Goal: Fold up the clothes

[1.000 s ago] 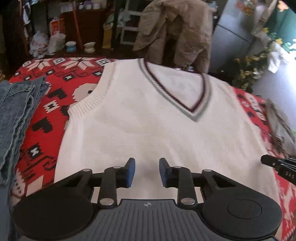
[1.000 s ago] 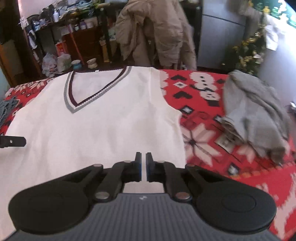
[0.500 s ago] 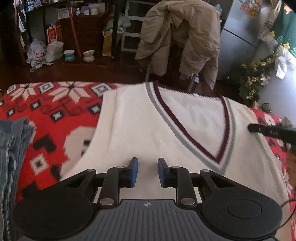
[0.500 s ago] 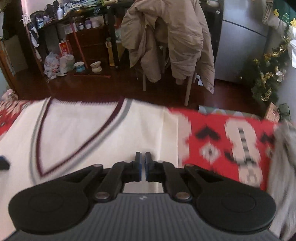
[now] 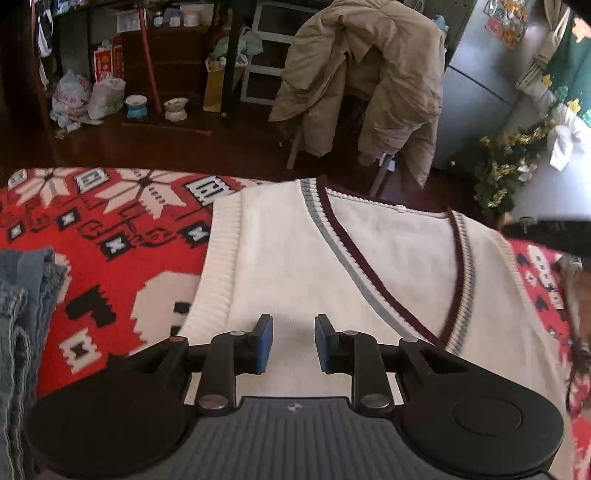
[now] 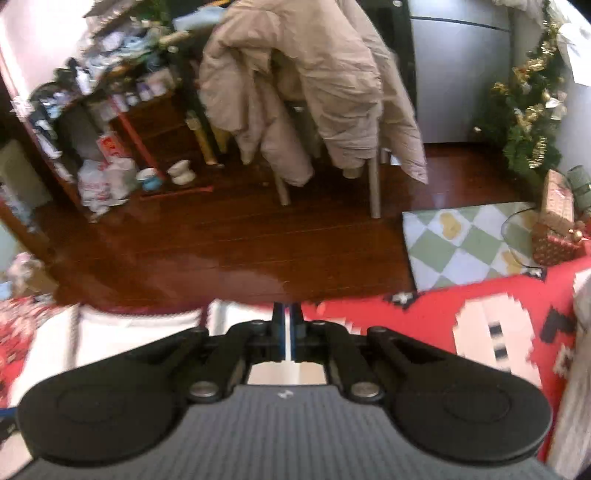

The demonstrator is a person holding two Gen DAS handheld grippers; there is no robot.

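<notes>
Left hand-held gripper (image 5: pixel 293 341) released above white vest (image 5: pixel 295 258) — right hand-held gripper (image 6: pixel 287 328) clenched at vest's far edge.

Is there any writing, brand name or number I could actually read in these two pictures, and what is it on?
No text is readable.
Red packet by the dark shelves: markings too blurred to read.
Fridge magnets: pictures or print, too small to read.
Left gripper body: a small round emblem, no letters.
White V-neck vest: neck tag too small to read.

Both claws farther forward, toward the vest's (image 5: pixel 295 258) collar end.
</notes>
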